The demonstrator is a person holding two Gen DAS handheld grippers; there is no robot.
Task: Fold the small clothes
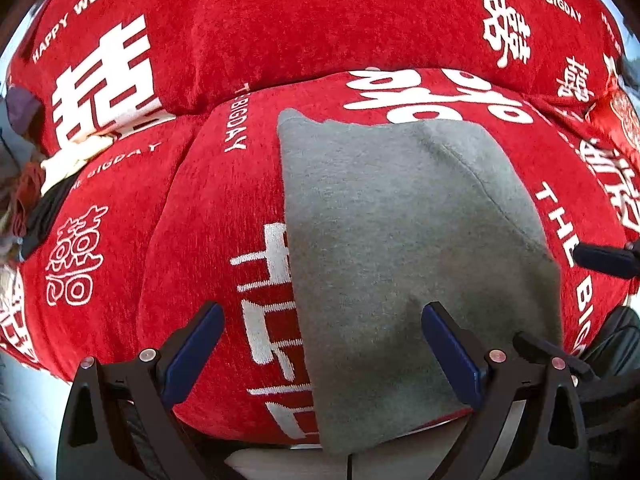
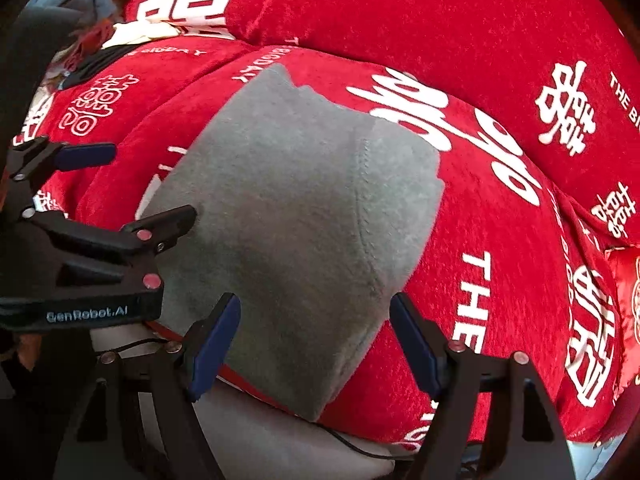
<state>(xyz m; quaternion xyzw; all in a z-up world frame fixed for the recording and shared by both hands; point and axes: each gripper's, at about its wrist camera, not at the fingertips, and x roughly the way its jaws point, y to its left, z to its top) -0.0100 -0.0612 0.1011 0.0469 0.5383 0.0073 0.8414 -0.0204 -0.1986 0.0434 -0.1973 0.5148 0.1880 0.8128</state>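
A small grey garment (image 1: 400, 248) lies folded flat on a red sofa seat cushion (image 1: 192, 216); its near edge hangs over the seat's front. My left gripper (image 1: 320, 344) is open and empty above the garment's near left edge. My right gripper (image 2: 316, 340) is open and empty above the garment (image 2: 296, 200) at its near end. The left gripper (image 2: 132, 184) also shows in the right wrist view, open at the garment's left side. One right fingertip (image 1: 604, 258) shows at the right edge of the left wrist view.
The sofa's red back cushion (image 1: 304, 24) with white lettering rises behind the seat. A pile of other clothes (image 2: 80, 12) lies at the far left of the seat. A thin black cable (image 2: 352, 446) runs below the seat's front edge.
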